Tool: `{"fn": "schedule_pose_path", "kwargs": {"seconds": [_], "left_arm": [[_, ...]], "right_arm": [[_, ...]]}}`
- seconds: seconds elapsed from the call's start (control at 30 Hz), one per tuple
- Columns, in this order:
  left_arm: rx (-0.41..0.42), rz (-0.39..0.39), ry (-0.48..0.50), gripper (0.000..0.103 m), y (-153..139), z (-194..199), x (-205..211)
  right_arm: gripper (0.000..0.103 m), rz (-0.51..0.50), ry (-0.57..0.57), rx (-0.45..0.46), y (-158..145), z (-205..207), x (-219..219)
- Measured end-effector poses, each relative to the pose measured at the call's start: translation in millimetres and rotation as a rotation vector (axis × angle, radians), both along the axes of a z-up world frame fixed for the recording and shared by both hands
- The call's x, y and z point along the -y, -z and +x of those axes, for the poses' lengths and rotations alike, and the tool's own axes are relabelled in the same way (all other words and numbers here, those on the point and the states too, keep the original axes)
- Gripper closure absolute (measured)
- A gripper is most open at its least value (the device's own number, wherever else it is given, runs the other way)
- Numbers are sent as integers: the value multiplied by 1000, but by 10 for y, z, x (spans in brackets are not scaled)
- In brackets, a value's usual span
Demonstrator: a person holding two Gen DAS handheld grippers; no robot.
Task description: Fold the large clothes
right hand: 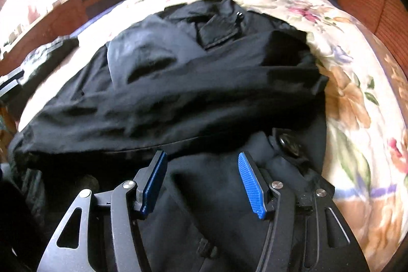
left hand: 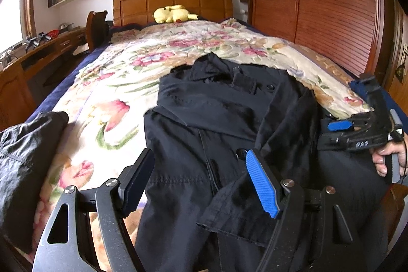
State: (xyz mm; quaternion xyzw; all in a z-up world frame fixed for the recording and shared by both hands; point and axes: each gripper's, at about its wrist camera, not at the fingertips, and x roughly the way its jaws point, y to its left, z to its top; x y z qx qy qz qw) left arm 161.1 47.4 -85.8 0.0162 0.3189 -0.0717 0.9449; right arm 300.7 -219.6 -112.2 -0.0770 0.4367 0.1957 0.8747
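Observation:
A large black coat (left hand: 216, 119) lies spread on the bed, collar towards the headboard, with one sleeve folded across its front (right hand: 165, 103). My left gripper (left hand: 199, 175) hovers over the coat's lower left part. Its jaws stand open, blue pads (left hand: 260, 182) wide apart, and nothing is pinched. My right gripper (right hand: 202, 172) is low over the coat near a button (right hand: 288, 142). It is open too, with cloth lying under its pads but not squeezed. The left wrist view shows the right gripper (left hand: 336, 129) at the coat's right edge, held by a hand (left hand: 387, 157).
A floral bedspread (left hand: 122, 83) covers the bed. A second dark garment (left hand: 25, 157) lies crumpled at the bed's near left. A yellow plush toy (left hand: 173, 14) rests by the wooden headboard (left hand: 173, 1). A desk (left hand: 38, 55) stands left and a wooden wardrobe (left hand: 318, 4) right.

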Motion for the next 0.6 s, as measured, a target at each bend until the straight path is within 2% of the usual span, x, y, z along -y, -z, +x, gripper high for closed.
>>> {"fn": "schedule_pose_path", "kwargs": {"seconds": [0.2,0.33,0.6], "left_arm": [[-23,8,8,28,63,-63,77],[-26,-21,6,28,73,-245,78],[-5,-32,-24,28,5,-569,56]], "right_arm": [[43,118,-18,16,15,-183,7],[43,184,-63,18,22,-331,-163],[43,273,-89,-37,177,-408,-466]]}}
